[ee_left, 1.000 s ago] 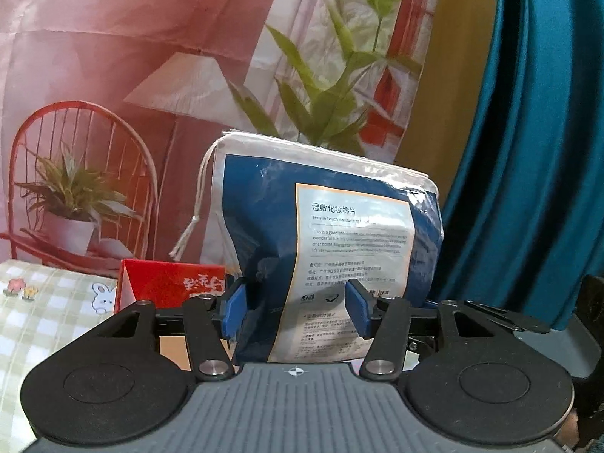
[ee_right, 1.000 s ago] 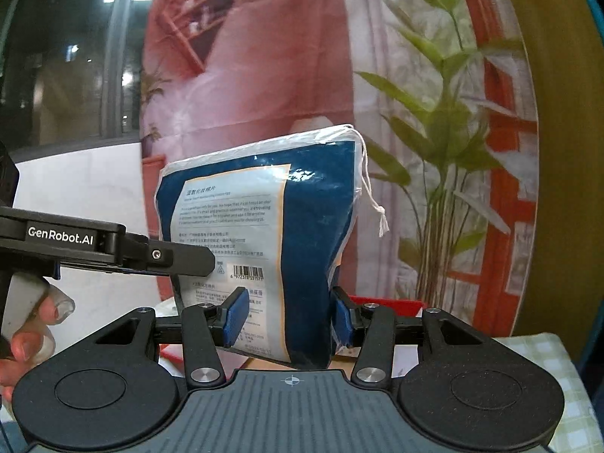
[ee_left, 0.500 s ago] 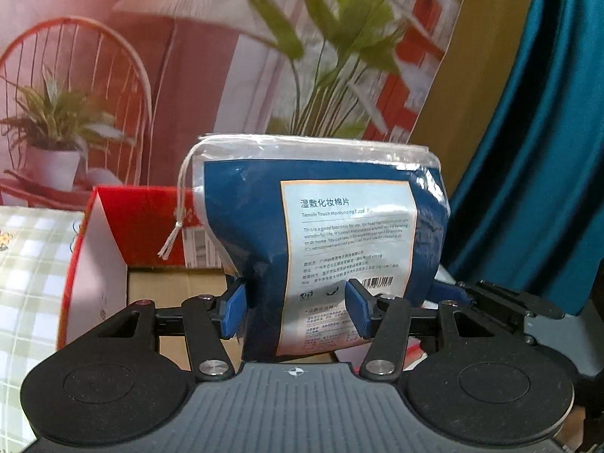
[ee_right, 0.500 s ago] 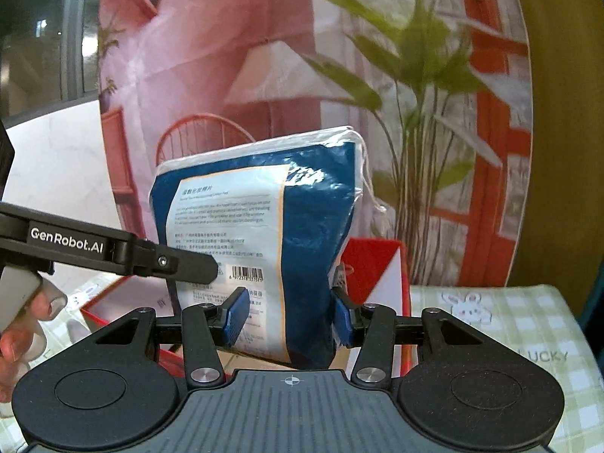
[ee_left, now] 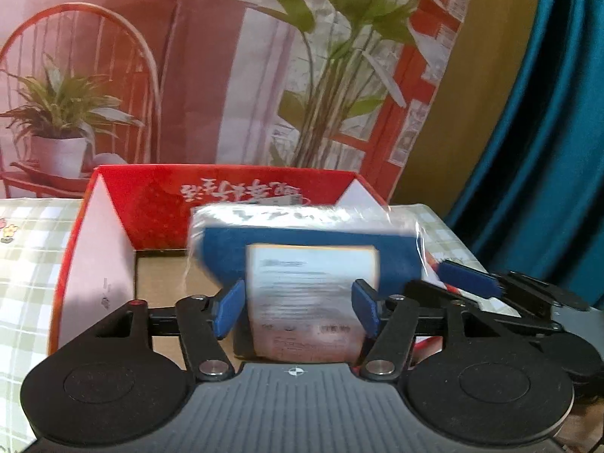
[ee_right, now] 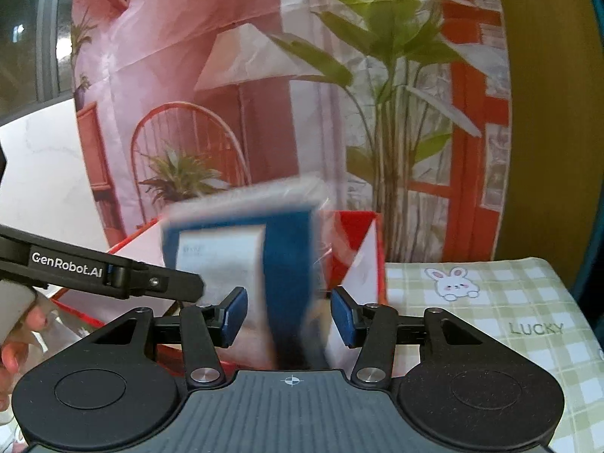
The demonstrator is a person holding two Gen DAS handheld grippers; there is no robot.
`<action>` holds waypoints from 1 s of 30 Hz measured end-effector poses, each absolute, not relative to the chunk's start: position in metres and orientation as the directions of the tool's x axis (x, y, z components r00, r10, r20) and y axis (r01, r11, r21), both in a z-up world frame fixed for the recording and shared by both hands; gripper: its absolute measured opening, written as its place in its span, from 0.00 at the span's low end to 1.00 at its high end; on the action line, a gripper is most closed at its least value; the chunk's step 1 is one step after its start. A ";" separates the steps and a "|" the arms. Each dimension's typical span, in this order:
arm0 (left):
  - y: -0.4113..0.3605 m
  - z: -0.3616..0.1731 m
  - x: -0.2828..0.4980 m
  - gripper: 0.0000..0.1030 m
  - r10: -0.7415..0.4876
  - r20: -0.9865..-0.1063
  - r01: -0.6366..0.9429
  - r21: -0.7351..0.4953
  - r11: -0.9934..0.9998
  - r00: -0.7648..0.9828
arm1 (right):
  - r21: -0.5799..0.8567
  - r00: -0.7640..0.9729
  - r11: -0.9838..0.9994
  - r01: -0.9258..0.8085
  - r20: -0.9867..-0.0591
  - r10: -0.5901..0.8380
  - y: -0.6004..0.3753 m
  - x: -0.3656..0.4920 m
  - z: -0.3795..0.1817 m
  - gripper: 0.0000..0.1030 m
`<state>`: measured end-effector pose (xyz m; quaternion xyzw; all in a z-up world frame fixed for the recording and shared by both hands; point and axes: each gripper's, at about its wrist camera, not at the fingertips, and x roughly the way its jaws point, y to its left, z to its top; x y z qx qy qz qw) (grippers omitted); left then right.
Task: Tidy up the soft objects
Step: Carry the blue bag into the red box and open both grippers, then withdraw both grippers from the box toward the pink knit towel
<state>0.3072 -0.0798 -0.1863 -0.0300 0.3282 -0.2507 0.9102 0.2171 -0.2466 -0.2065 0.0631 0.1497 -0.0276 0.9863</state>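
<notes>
A blue bag of cotton pads (ee_left: pixel 313 241) with a white label shows blurred, low over the brown floor of the red cardboard box (ee_left: pixel 245 192). It stands between the pads of my left gripper (ee_left: pixel 298 309), whose jaws are opening, and a slim gap shows beside the left pad. In the right wrist view the same bag (ee_right: pixel 287 264) sits between the pads of my right gripper (ee_right: pixel 288 315), with a strip of the box flap (ee_right: pixel 362 264) showing between bag and right pad. The left gripper's arm (ee_right: pixel 113 275) reaches in from the left.
The box stands on a green checked cloth (ee_right: pixel 490 321) with a rabbit print. A printed backdrop (ee_left: pixel 226 75) of a chair and plants hangs right behind it, and a teal curtain (ee_left: pixel 547 151) is to the right. A person's hand (ee_right: pixel 15 339) holds the left gripper.
Both grippers came down over the red box with the bag. The bag now sits lower between both pairs of pads and is blurred, and the left jaws stand wider.
</notes>
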 end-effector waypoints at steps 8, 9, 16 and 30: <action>-0.064 -0.178 0.298 0.65 -0.443 -0.571 0.398 -0.211 0.893 0.691 | 0.150 0.961 0.984 0.101 -0.269 -0.057 -0.248 0.200 -0.202 0.45; -0.062 -0.177 0.295 0.65 -0.439 -0.569 0.394 -0.209 0.895 0.695 | 0.150 0.962 0.984 0.098 -0.267 -0.056 -0.246 0.197 -0.200 0.45; -0.042 -0.168 0.265 0.68 -0.417 -0.552 0.374 -0.195 0.907 0.722 | 0.146 0.967 0.986 0.077 -0.252 -0.039 -0.229 0.171 -0.198 0.45; 0.013 -0.183 0.158 0.74 -0.338 -0.565 0.284 -0.185 0.941 0.753 | 0.152 0.955 0.988 0.034 -0.296 0.013 -0.188 0.090 -0.219 0.45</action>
